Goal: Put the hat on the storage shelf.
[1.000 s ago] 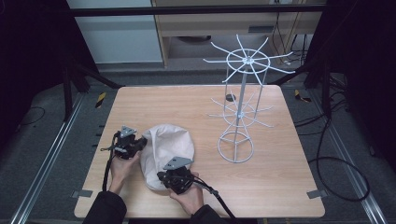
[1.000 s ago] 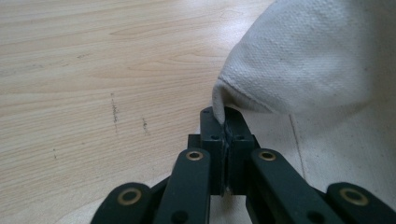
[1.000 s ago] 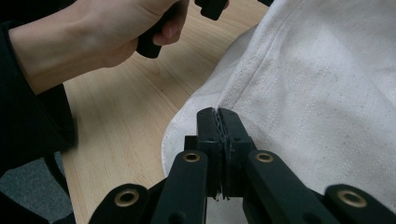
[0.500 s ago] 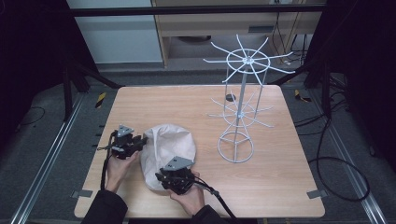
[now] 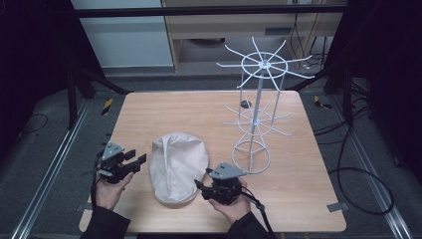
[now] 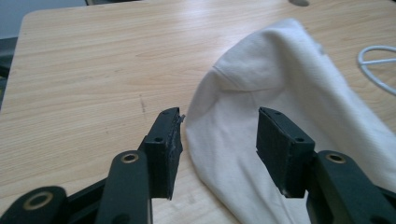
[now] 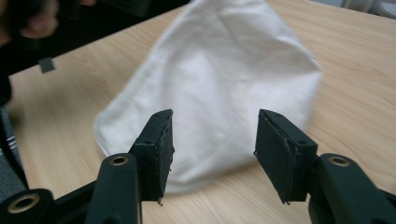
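Observation:
A cream-white cloth cap (image 5: 177, 167) lies flat on the wooden table (image 5: 189, 114), near the front. My left gripper (image 5: 138, 161) sits just left of it, open, jaws pointing at the cap's left edge (image 6: 219, 140). My right gripper (image 5: 200, 188) is at the cap's front right corner, open, with the cap's edge (image 7: 210, 121) just beyond its jaws. Neither gripper holds anything. A white wire display rack (image 5: 259, 107) with spoke arms stands on the table to the right of the cap.
A small dark disc (image 5: 246, 104) lies on the table behind the rack. The rack's round wire base (image 5: 252, 158) sits close to my right gripper. Bare wood stretches across the far left and right of the table. Cables (image 5: 358, 174) run on the floor at the right.
My left gripper has slid back away from the cap's left edge toward the left. The right gripper stays at the cap's front corner; the cap lies a little flatter.

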Demonstrator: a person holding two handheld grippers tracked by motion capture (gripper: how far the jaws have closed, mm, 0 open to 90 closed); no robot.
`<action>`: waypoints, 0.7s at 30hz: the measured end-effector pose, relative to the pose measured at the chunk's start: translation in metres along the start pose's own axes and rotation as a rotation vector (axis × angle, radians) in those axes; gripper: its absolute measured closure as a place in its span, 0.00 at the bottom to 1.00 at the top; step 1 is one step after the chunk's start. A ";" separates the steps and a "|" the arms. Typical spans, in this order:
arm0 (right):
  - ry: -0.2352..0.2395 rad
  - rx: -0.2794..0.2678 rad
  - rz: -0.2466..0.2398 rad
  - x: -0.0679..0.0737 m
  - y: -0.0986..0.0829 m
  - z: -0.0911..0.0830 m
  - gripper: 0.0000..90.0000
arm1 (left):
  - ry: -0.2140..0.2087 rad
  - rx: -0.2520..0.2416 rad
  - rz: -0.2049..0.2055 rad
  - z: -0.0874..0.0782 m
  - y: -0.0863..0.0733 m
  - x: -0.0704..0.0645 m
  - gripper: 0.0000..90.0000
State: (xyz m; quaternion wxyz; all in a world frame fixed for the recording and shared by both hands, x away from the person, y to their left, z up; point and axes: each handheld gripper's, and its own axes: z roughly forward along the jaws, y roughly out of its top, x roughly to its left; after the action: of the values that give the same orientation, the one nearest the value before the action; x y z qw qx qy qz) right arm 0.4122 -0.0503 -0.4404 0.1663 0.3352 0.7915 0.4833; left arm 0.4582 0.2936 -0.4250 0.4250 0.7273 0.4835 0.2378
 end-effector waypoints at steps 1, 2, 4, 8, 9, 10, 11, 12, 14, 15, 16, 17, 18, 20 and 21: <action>0.000 0.000 0.000 0.000 0.000 0.000 0.51 | 0.000 0.000 0.000 0.000 0.000 0.000 0.54; -0.012 0.003 0.008 -0.005 -0.004 -0.005 0.51 | -0.006 -0.003 0.000 -0.002 0.001 -0.002 0.54; -0.055 0.005 0.025 -0.020 -0.016 -0.016 0.49 | -0.011 -0.013 0.007 -0.006 0.002 -0.006 0.53; -0.113 -0.001 0.054 -0.042 -0.027 -0.030 0.46 | -0.025 -0.031 0.010 -0.011 0.008 -0.015 0.51; -0.113 -0.001 0.054 -0.042 -0.027 -0.030 0.46 | -0.029 -0.036 0.010 -0.012 0.009 -0.018 0.51; -0.142 -0.009 0.069 -0.052 -0.030 -0.037 0.44 | -0.032 -0.041 0.019 -0.014 0.011 -0.024 0.51; -0.142 -0.009 0.069 -0.052 -0.030 -0.037 0.44 | -0.032 -0.041 0.019 -0.014 0.011 -0.024 0.51; -0.167 -0.011 0.084 -0.061 -0.033 -0.044 0.44 | -0.028 -0.040 0.028 -0.015 0.013 -0.028 0.52; -0.202 -0.016 0.096 -0.072 -0.037 -0.054 0.43 | -0.032 -0.035 0.027 -0.016 0.015 -0.031 0.52; -0.202 -0.016 0.096 -0.072 -0.037 -0.054 0.43 | -0.032 -0.035 0.027 -0.016 0.015 -0.031 0.52; -0.216 -0.017 0.095 -0.075 -0.038 -0.057 0.42 | -0.031 -0.038 0.024 -0.017 0.016 -0.033 0.52; -0.235 -0.019 0.101 -0.081 -0.040 -0.062 0.41 | -0.028 -0.041 0.021 -0.018 0.018 -0.035 0.52; -0.252 -0.016 0.107 -0.086 -0.043 -0.066 0.41 | -0.028 -0.038 0.021 -0.018 0.019 -0.037 0.52; -0.284 -0.017 0.126 -0.098 -0.049 -0.074 0.40 | -0.024 -0.033 0.023 -0.018 0.021 -0.039 0.52; -0.290 -0.013 0.140 -0.101 -0.051 -0.077 0.40 | -0.022 -0.030 0.023 -0.017 0.022 -0.041 0.52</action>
State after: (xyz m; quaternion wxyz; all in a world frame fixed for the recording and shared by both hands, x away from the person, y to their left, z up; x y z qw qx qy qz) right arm 0.4205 -0.1862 -0.4547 0.2470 0.4549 0.7306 0.4453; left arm 0.4388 0.2590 -0.3948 0.4383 0.7290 0.4668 0.2420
